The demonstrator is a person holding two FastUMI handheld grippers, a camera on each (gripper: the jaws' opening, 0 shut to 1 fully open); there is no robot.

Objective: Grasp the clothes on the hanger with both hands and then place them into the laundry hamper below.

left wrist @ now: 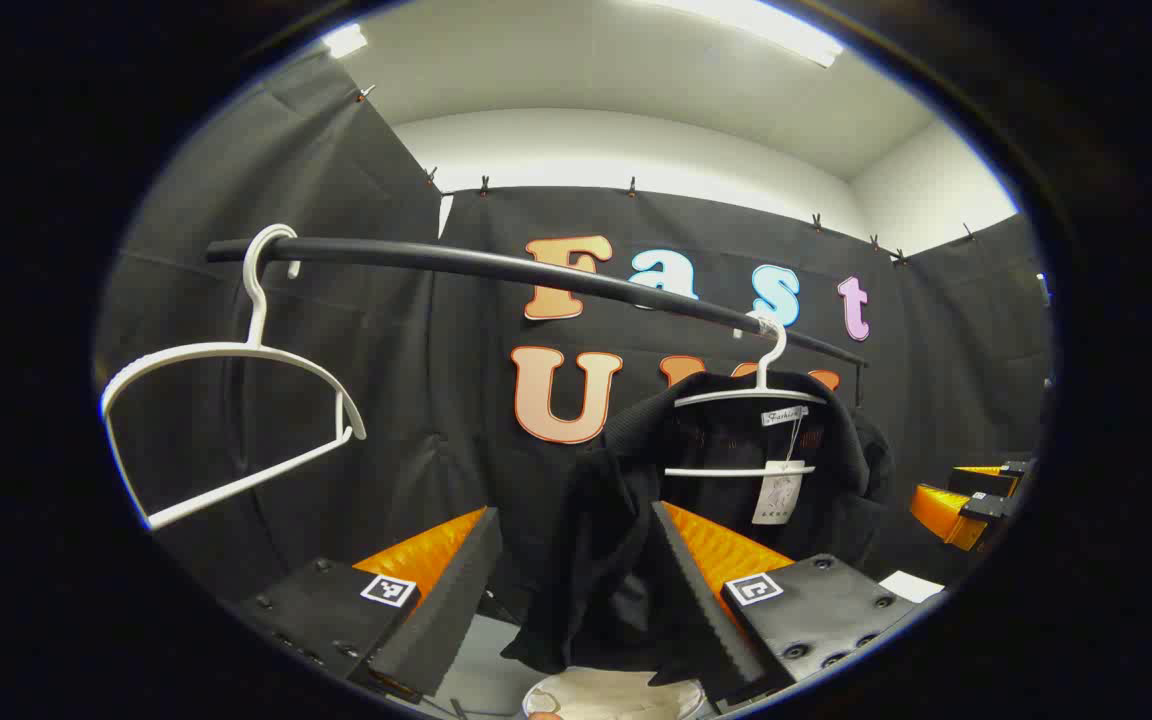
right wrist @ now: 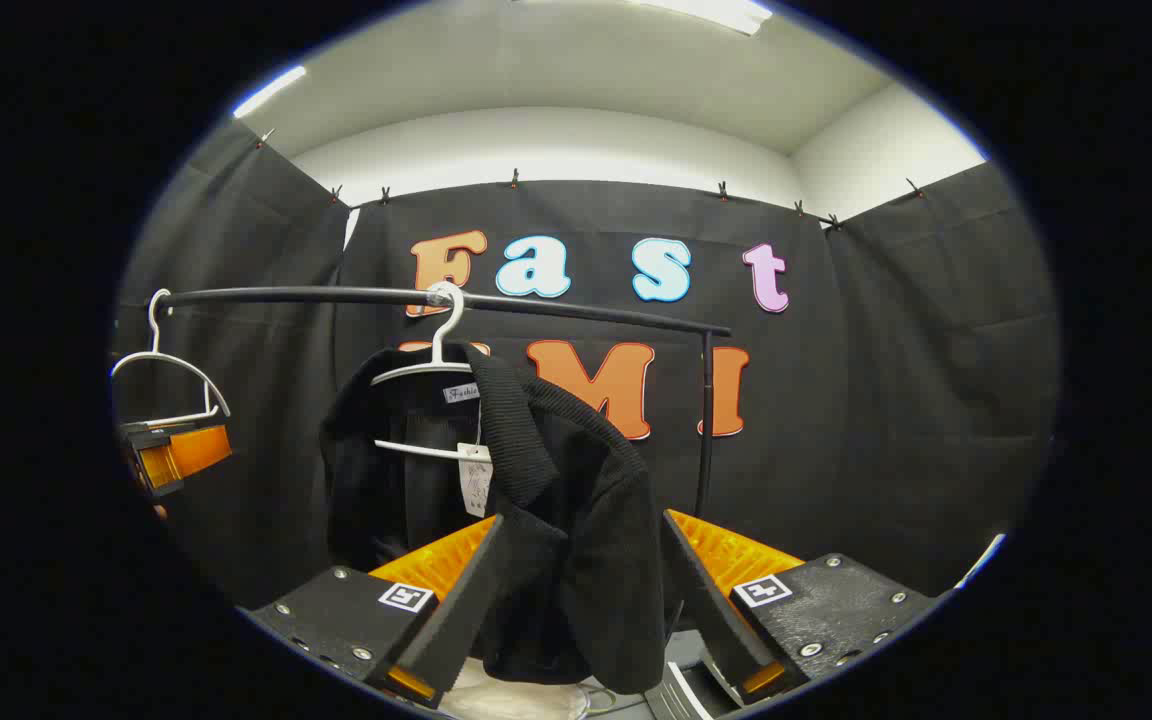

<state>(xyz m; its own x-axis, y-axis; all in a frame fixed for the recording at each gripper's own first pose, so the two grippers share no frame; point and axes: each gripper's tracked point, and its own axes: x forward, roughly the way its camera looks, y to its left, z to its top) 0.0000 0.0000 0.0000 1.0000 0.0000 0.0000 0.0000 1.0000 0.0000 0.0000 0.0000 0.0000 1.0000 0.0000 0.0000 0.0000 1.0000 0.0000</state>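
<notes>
A black garment (left wrist: pixel 616 470) hangs on a white hanger (left wrist: pixel 758 392) from a dark rail (left wrist: pixel 536 270), with a paper tag (left wrist: pixel 779 495) at its neck. One side of it droops between the fingers of my left gripper (left wrist: pixel 574 515), which stands open around the cloth. In the right gripper view the same garment (right wrist: pixel 576 470) hangs on its hanger (right wrist: pixel 436 365), and a ribbed fold falls into the wide gap of my right gripper (right wrist: pixel 582 520), open as well. Each gripper sees the other off to the side: the right gripper (left wrist: pixel 956 495), the left gripper (right wrist: pixel 176 450).
An empty white hanger (left wrist: pixel 236 350) hangs at the rail's left end, seen also as the bare hanger (right wrist: pixel 166 360). The rack's upright post (right wrist: pixel 704 420) stands right of the garment. A pale round rim (left wrist: pixel 616 695) shows low under the cloth, possibly the hamper.
</notes>
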